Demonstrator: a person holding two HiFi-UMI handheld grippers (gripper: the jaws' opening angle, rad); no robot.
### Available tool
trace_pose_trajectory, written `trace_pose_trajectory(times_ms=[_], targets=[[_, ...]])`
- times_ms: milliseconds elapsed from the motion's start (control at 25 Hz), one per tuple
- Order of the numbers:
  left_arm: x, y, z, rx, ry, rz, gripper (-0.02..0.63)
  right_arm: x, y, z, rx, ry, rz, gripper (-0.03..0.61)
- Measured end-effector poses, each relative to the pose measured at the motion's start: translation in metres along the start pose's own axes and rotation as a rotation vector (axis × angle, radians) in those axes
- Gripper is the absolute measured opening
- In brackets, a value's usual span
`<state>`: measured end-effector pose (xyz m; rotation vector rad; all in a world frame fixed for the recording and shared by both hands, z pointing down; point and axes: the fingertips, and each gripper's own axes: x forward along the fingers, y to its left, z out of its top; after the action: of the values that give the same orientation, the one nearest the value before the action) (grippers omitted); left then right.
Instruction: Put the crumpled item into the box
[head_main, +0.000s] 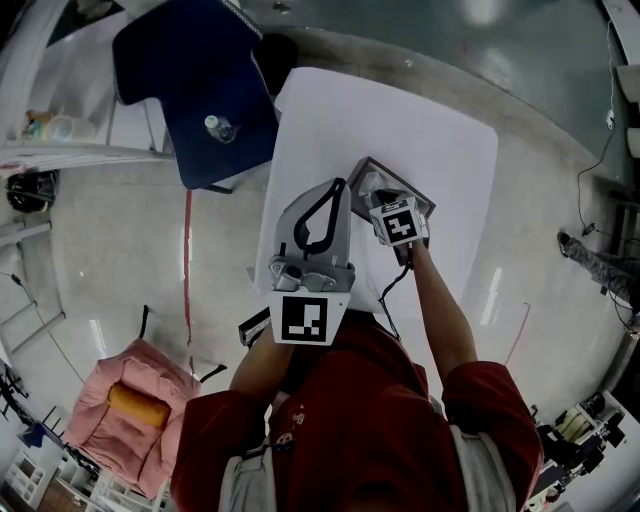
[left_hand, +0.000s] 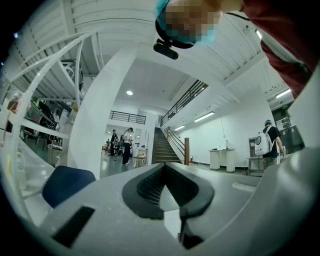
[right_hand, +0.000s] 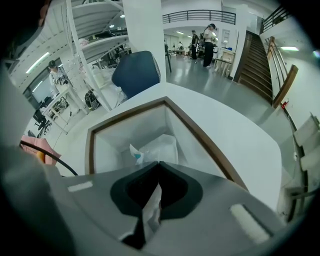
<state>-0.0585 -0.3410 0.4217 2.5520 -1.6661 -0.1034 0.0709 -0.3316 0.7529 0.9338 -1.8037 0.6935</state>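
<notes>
An open box (head_main: 402, 184) with a brown rim (right_hand: 210, 145) and white inner walls stands on the white table (head_main: 440, 130). My right gripper (head_main: 383, 200) hangs just above its opening, shut on a white crumpled item (right_hand: 152, 210) pinched between the jaws. Past the tips, inside the box, shows white crumpled material with a teal spot (right_hand: 142, 150); whether it is the same piece I cannot tell. My left gripper (head_main: 341, 185) is raised at the box's left, pointing away from the table. Its jaws (left_hand: 164, 166) meet at the tips with nothing between them.
A dark blue chair (head_main: 200, 90) with a bottle (head_main: 220, 128) on it stands beyond the table's far left corner. A pink padded seat (head_main: 130, 410) sits on the floor at lower left. People (right_hand: 205, 42) stand far off in the hall, near a staircase (left_hand: 162, 147).
</notes>
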Motion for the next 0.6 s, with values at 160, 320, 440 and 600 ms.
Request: trace_pose_trajectory(times_ms=[160,320,440,600], targets=[[0.0004,0.0016,-0.0026,-0.013,0.006,0.01,0.003,0.0036,-0.0026,-0.0016,-0.005,0.029,0.01,0.006],[0.0,0.0032,-0.0055,-0.017,0.01,0.008,0.003,0.0086,-0.0021,-0.0035,-0.009,0.062,0.027,0.006],[0.0006,0.0046,-0.0062,-0.015,0.011,0.006,0.003,0.0089,-0.0018,-0.0029,-0.007,0.081,0.031,0.009],[-0.0008,0.0047,-0.0076,-0.019,0.015,0.009,0.003,0.0103,0.0001,-0.0032,-0.009,0.093,0.043,0.022]])
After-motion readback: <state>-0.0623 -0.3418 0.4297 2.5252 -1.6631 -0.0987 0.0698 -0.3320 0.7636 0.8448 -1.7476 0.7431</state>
